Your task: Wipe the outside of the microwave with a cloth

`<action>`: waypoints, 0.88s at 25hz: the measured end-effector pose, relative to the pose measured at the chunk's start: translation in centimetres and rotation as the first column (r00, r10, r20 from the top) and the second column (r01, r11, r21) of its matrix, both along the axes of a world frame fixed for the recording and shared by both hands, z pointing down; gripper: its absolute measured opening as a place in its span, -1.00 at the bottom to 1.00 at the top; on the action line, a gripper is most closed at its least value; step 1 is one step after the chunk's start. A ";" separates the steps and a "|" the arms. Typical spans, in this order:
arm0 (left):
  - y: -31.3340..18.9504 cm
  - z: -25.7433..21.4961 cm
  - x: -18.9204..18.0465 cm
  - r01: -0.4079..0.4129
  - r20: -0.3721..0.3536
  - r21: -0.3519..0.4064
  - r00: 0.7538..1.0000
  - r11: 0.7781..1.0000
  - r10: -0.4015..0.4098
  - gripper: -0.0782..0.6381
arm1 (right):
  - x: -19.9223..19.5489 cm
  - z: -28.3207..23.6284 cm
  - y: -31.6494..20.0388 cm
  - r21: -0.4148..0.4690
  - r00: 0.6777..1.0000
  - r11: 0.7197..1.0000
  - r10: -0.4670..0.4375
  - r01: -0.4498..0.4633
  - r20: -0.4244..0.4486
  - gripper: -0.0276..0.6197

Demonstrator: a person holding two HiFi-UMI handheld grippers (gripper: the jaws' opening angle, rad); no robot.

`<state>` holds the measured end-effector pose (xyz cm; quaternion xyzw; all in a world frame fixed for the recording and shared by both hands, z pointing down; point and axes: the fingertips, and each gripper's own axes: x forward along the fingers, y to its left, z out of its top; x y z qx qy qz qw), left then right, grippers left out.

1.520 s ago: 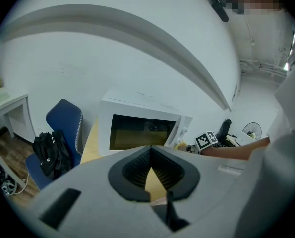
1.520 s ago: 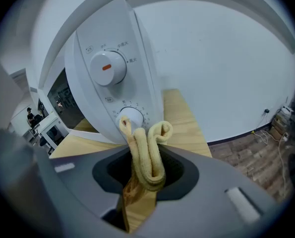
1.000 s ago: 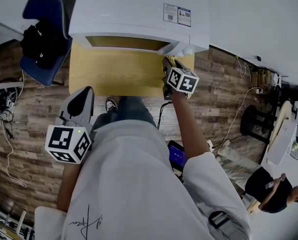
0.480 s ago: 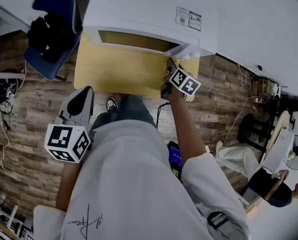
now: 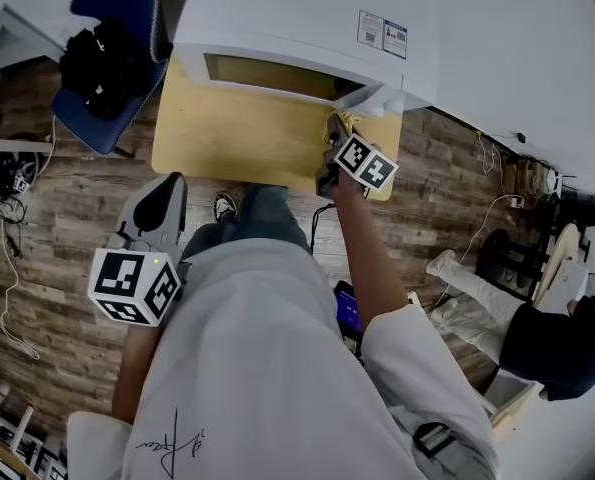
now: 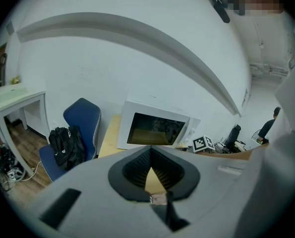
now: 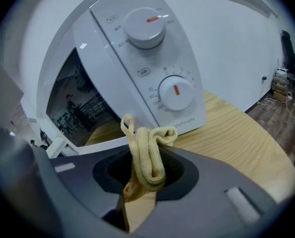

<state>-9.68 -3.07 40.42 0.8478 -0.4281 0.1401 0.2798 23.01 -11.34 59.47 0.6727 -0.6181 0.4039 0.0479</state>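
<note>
One yellow cloth [image 7: 146,155] sat pinched in the right gripper [image 7: 143,180], near the microwave [image 7: 88,83] by its control panel [image 7: 152,78]. The left gripper [image 6: 152,175] hung closed and empty. Wiping looked imminent, so the next move called for pressing on and sweeping.

Bystander [image 5: 555,346] shifted; cloth [image 5: 337,123] edged left along microwave [image 5: 297,18] (slightly).

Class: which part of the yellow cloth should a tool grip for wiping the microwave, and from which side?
The bunched near end, from the side away from the microwave, as the right tool does: the cloth is doubled into a thick roll, so its looped far end stands free toward the control panel.
</note>
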 end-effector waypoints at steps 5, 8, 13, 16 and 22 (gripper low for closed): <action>0.2 -0.1 -0.5 0.017 -0.002 0.003 1.000 1.000 -0.017 -0.81 | -2.8 0.0 -1.3 0.005 0.999 0.999 -0.041 0.041 0.008 -0.55; 0.4 -0.1 -1.2 0.036 0.001 0.004 0.999 0.999 -0.036 -0.81 | -4.8 0.1 -2.2 0.004 0.997 0.997 -0.076 0.076 0.025 -0.55; 0.7 -0.2 -2.5 0.075 0.003 0.006 0.997 0.997 -0.075 -0.81 | -8.0 0.2 -3.2 0.000 0.989 0.990 -0.139 0.139 0.049 -0.55; 0.8 -0.2 -3.2 0.098 0.002 0.005 0.995 0.995 -0.098 -0.81 | -9.9 0.2 -3.8 0.002 0.983 0.985 -0.173 0.173 0.058 -0.55; 1.3 -0.2 -4.8 0.147 0.002 0.000 0.989 0.989 -0.147 -0.81 | -13.4 0.2 -4.7 -0.004 0.968 0.970 -0.242 0.242 0.071 -0.55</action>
